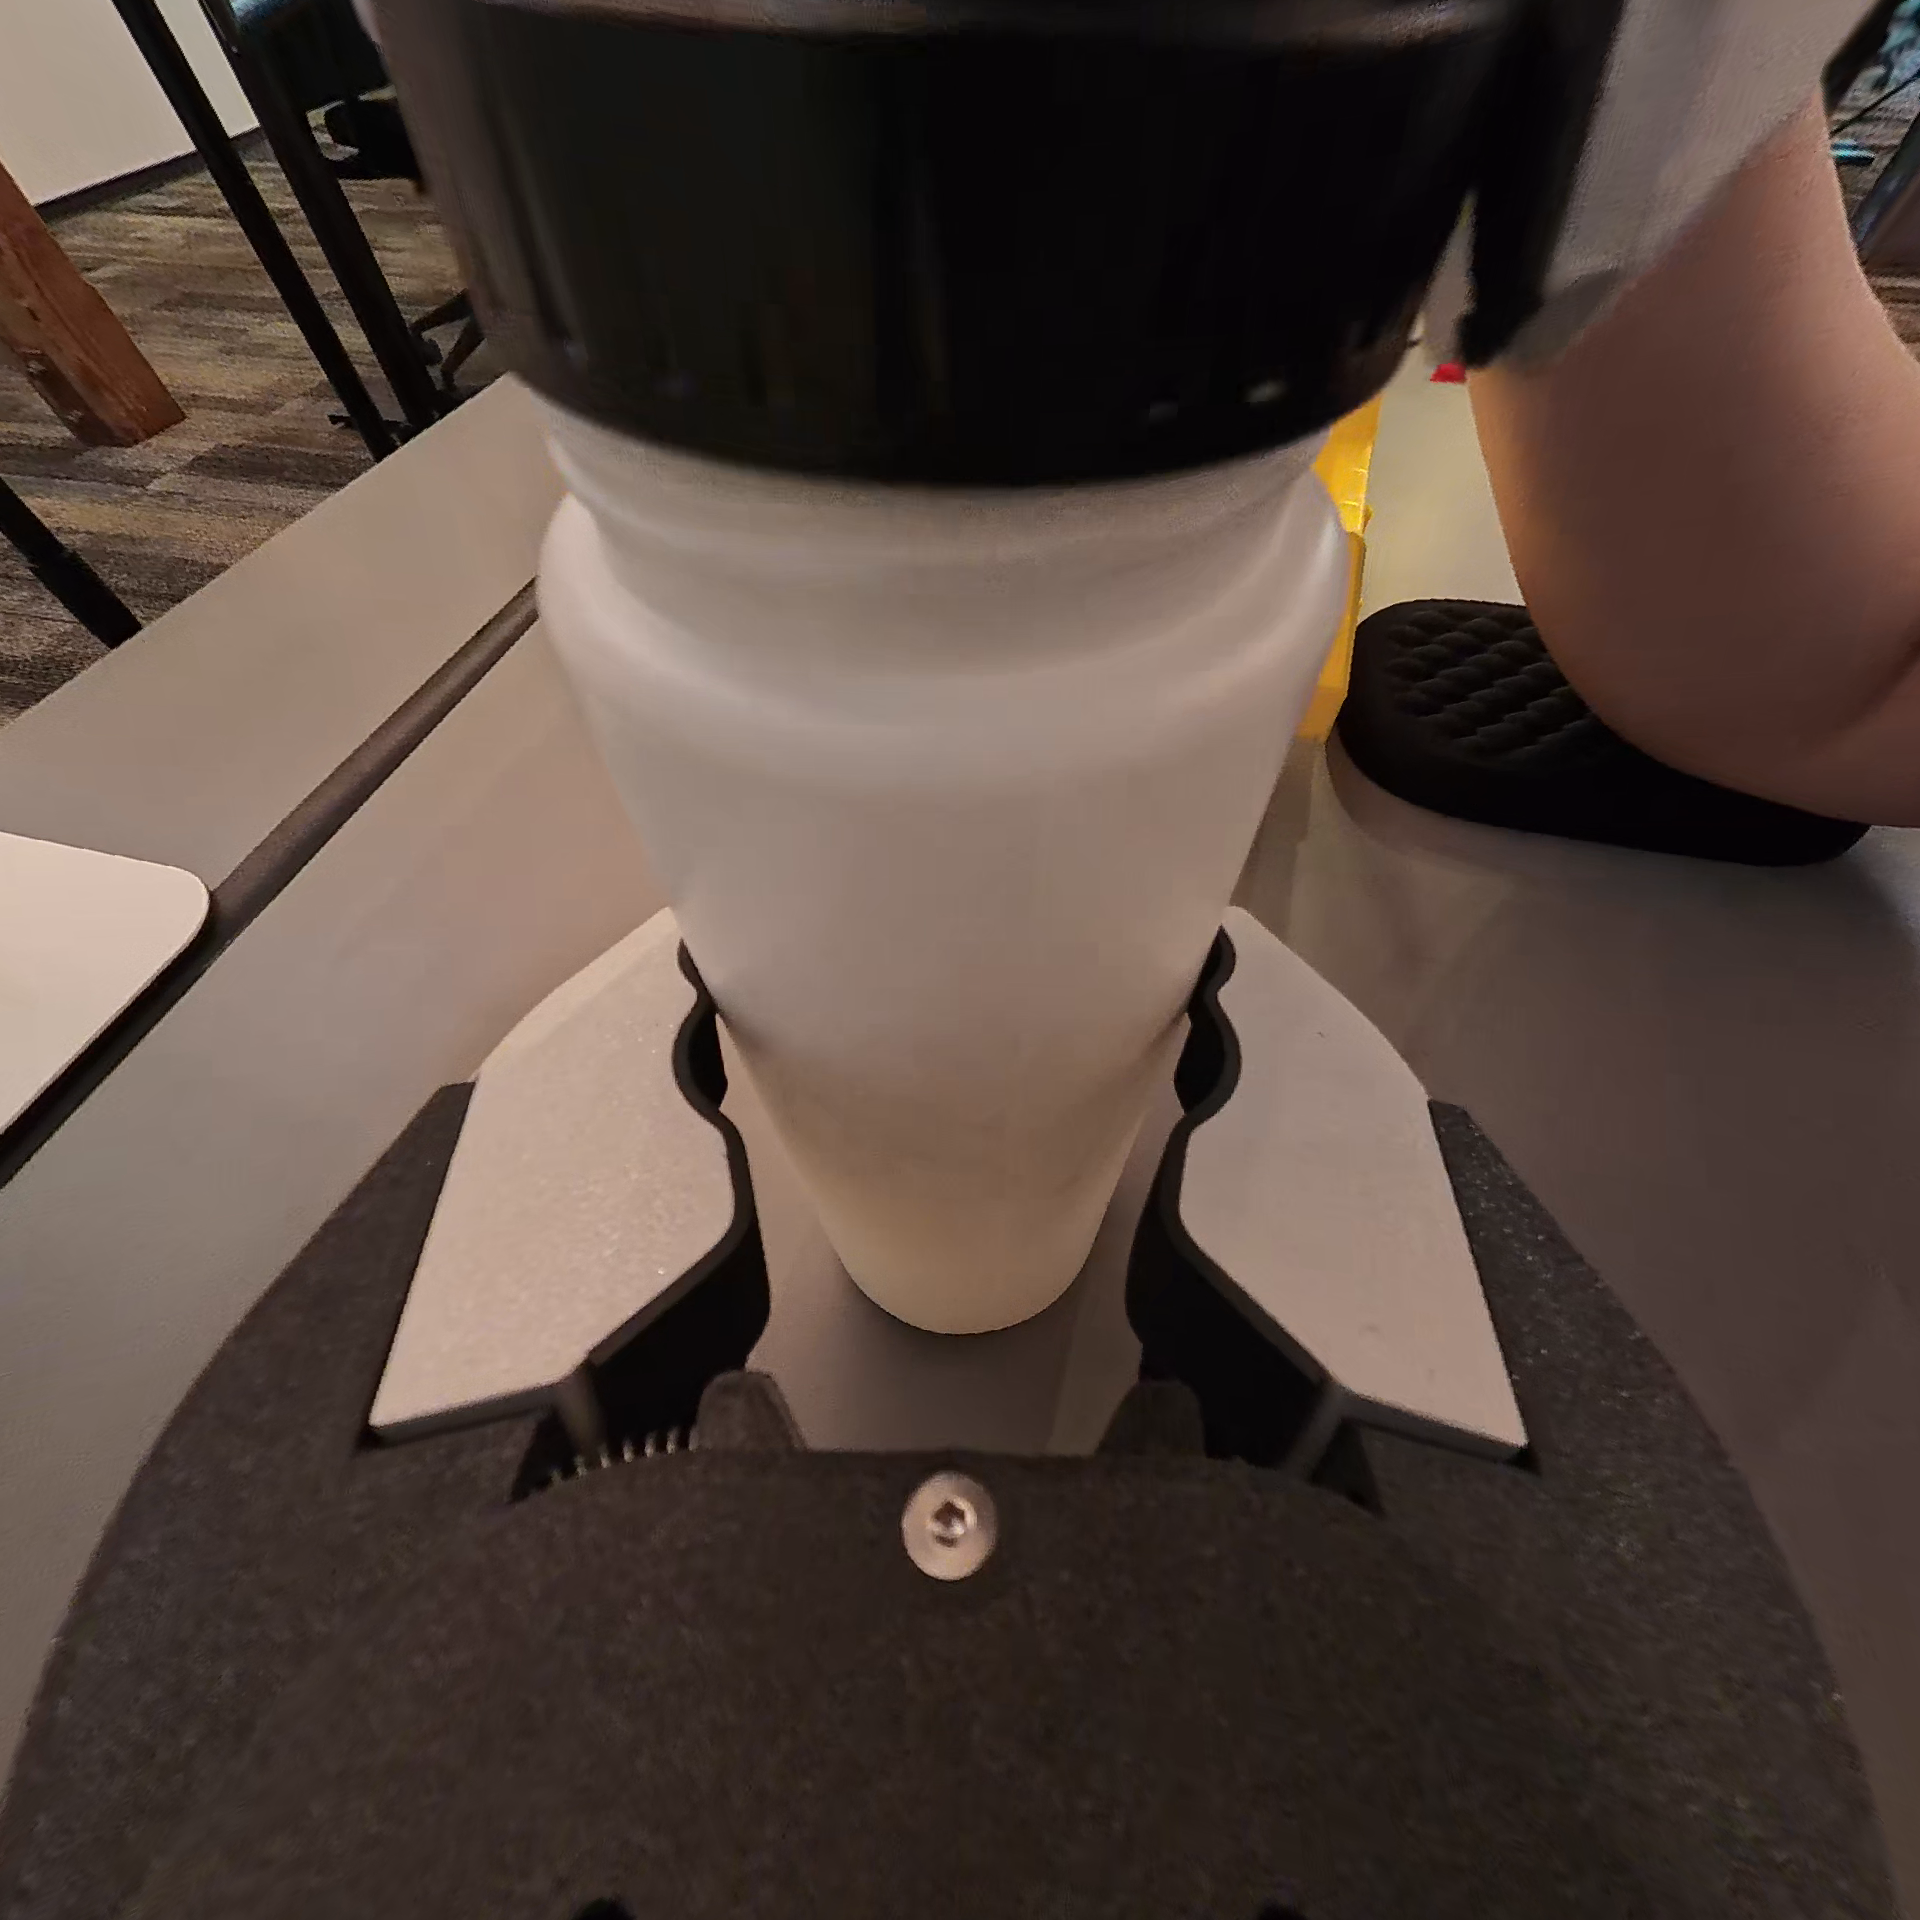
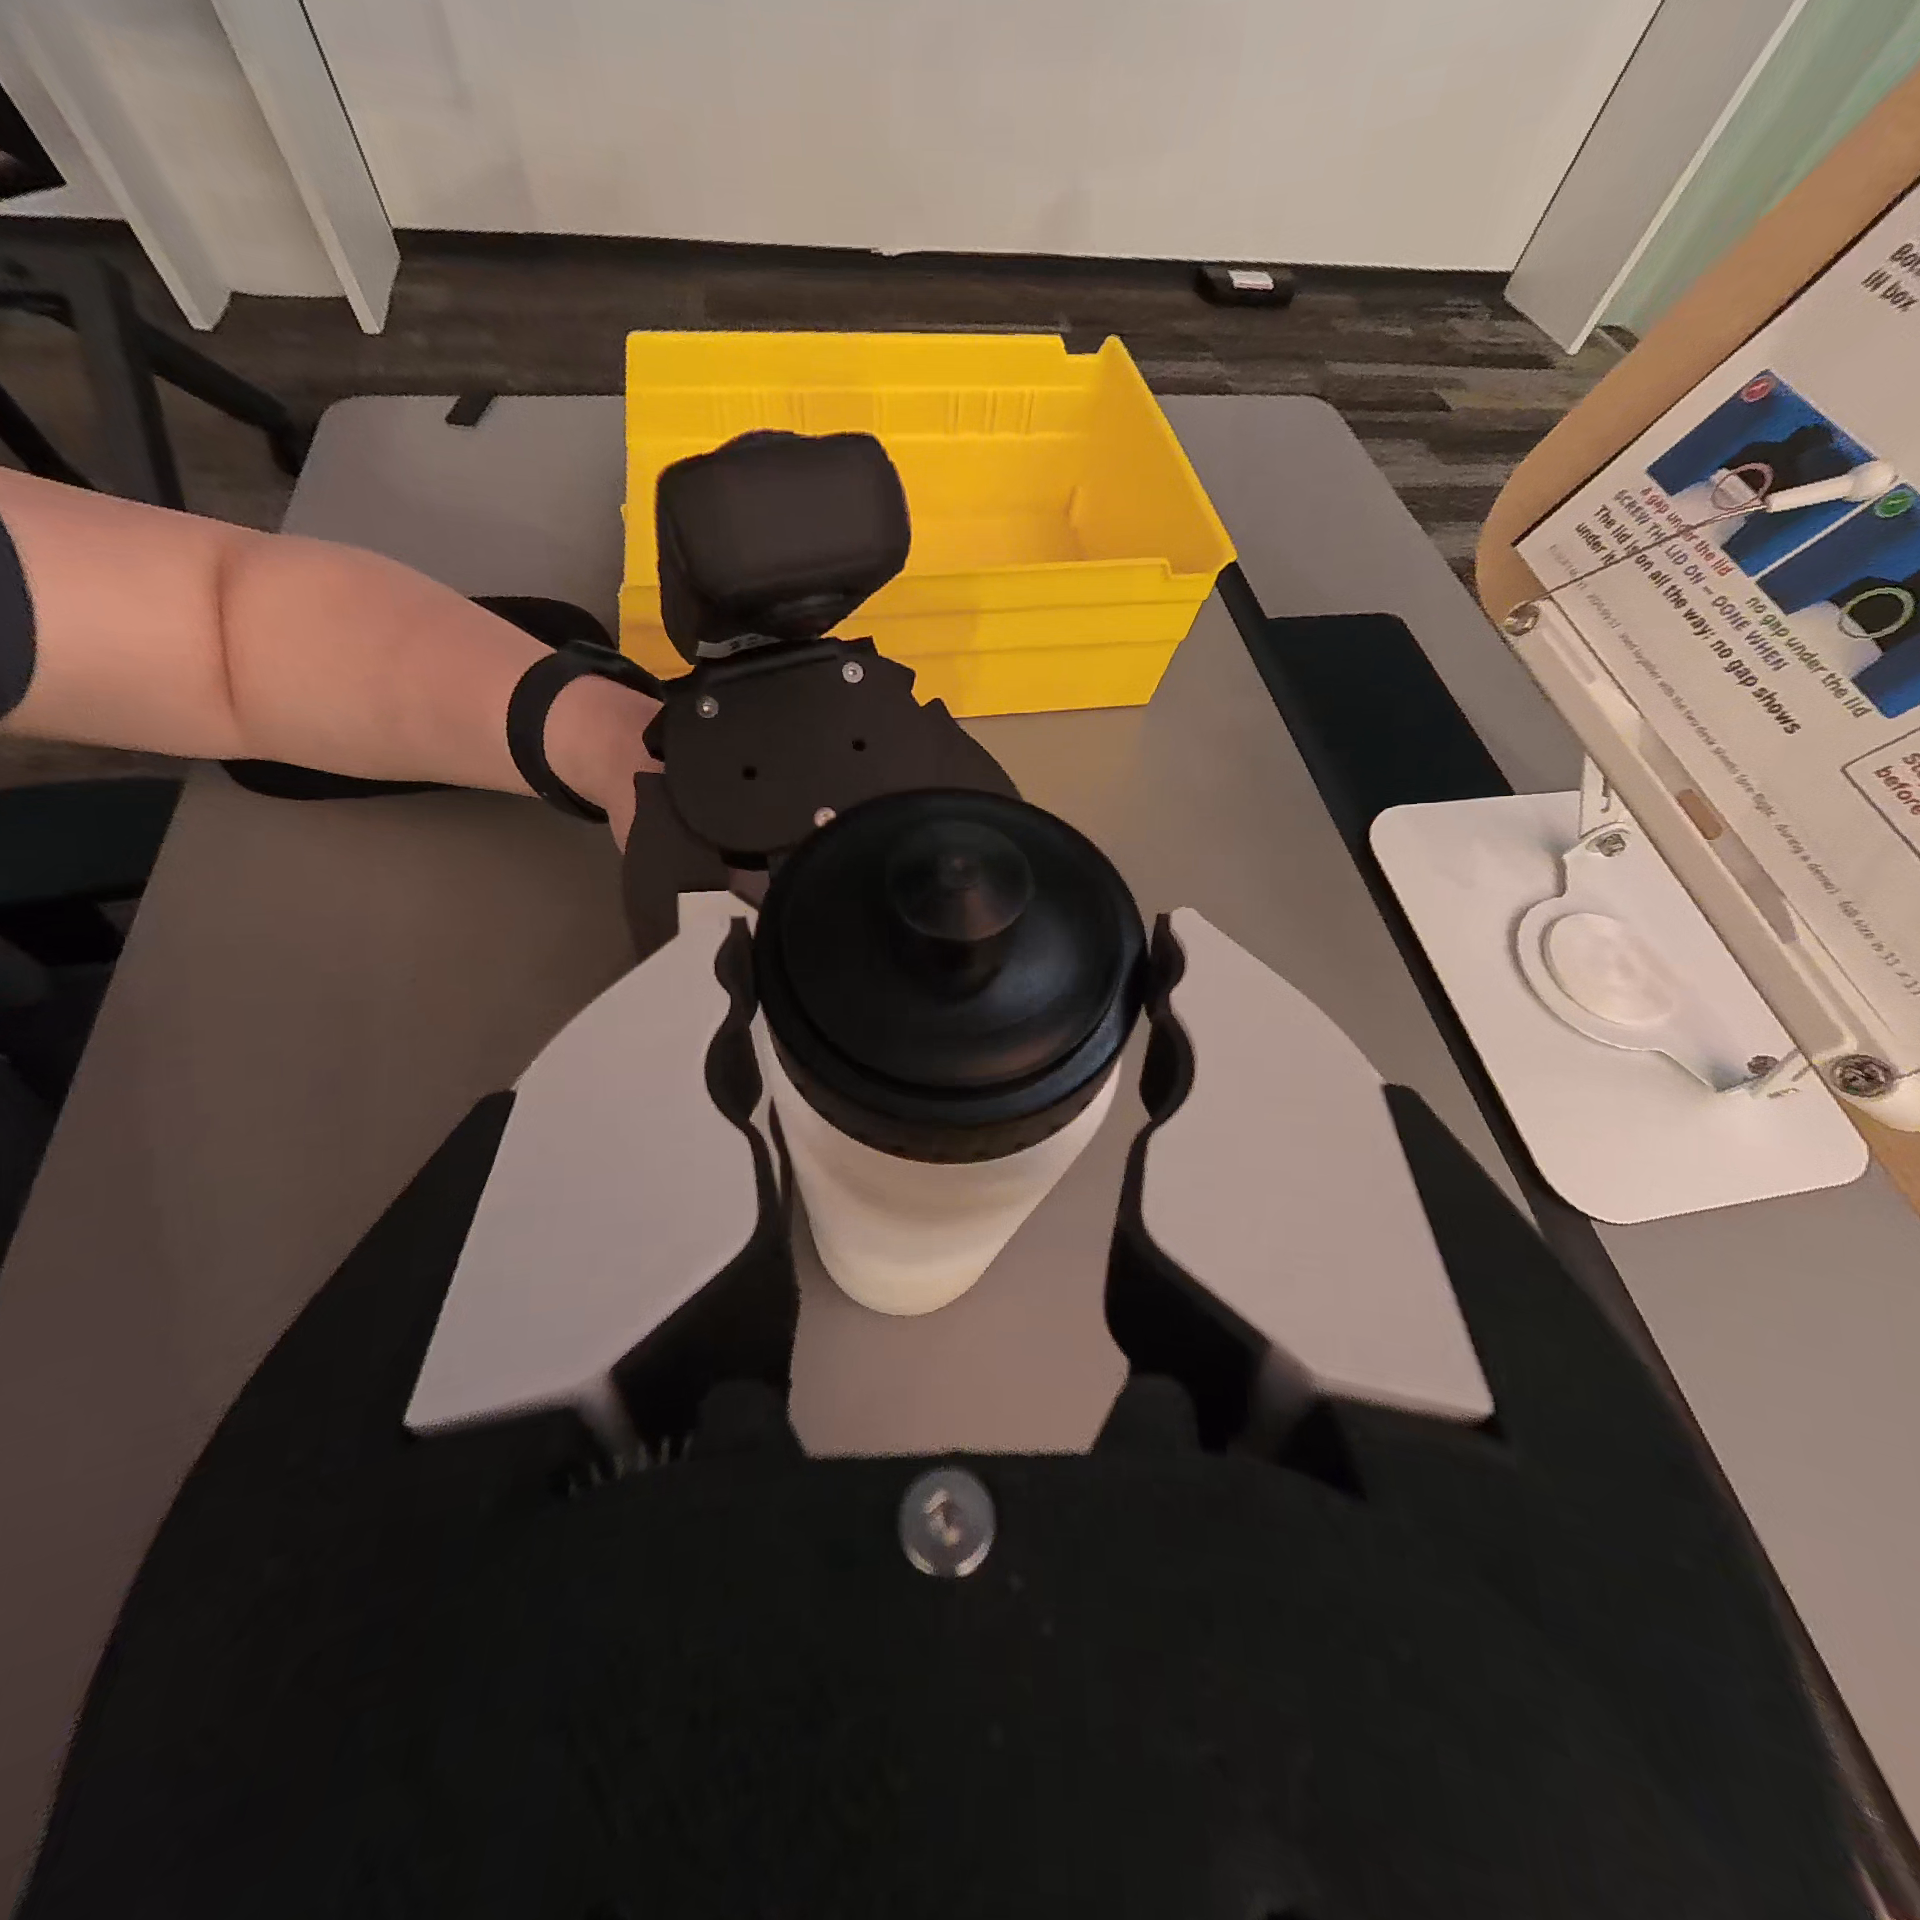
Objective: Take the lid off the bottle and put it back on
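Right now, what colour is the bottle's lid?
Black; the lid tops a white bottle. Right wrist view shows it best.

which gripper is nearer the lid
Right. The right gripper flanks the black lid at its sides; the left gripper is lower, clamped on the white bottle body.

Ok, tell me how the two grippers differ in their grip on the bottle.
The left gripper clamps the white bottle low on its body; the right gripper sits higher, around the black lid. The left gripper comes in level from the side; the right gripper looks down from above. The left fingers press the body; whether the right fingers touch the lid cannot be told. Both have the same grey-and-black build.
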A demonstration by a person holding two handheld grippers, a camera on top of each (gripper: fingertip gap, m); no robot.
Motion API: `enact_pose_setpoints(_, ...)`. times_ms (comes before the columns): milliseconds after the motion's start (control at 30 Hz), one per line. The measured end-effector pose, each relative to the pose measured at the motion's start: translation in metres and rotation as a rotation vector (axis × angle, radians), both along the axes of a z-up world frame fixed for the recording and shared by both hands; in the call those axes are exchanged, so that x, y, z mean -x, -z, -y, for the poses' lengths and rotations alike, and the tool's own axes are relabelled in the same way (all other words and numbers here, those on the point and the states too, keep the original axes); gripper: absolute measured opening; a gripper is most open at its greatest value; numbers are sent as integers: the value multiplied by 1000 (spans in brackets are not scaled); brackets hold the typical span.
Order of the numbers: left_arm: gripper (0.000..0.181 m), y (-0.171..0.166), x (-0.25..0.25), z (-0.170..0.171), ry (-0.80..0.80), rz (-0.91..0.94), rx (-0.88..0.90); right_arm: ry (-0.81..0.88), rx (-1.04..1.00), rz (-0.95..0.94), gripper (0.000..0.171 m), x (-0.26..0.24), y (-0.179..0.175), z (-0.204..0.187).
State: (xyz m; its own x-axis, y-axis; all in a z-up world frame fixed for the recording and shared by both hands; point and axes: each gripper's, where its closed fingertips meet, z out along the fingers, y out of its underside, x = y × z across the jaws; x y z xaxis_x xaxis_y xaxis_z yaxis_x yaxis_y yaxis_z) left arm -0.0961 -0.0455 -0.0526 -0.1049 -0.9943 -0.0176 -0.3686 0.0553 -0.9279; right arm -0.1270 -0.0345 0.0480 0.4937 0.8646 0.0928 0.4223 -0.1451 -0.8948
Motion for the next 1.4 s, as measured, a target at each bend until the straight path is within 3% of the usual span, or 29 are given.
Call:
enact_pose_setpoints(500, 87, 1, -1, 0, -13, -18, -19, 28, 41, 37, 73, -1, 6, 2)
enact_pose_setpoints(800, 87, 1, 2, -30, -305, -37, 4, 350, 47, -7, 73, -3, 6, -29)
enact_pose_setpoints(933, 87, 1, 5, -37, -356, -35, -2, 455, 8, -26, 74, -1, 5, -36)
enact_pose_setpoints(1100, 87, 0, 1, -30, -253, -13, -10, 319, -3, 53, 85, -2, 4, -25)
enact_pose_setpoints(1200, 87, 0, -1, -23, -180, 6, 8, 198, -52, -7, 85, -7, -9, -19)
enact_pose_setpoints(1333, 87, 0, -1, -16, -116, 19, 5, 75, 21, -51, 84, -9, 1, -13)
enact_pose_setpoints(1400, 87, 0, -2, -15, -110, 19, -1, 42, 1, -61, 74, -6, 1, -14)
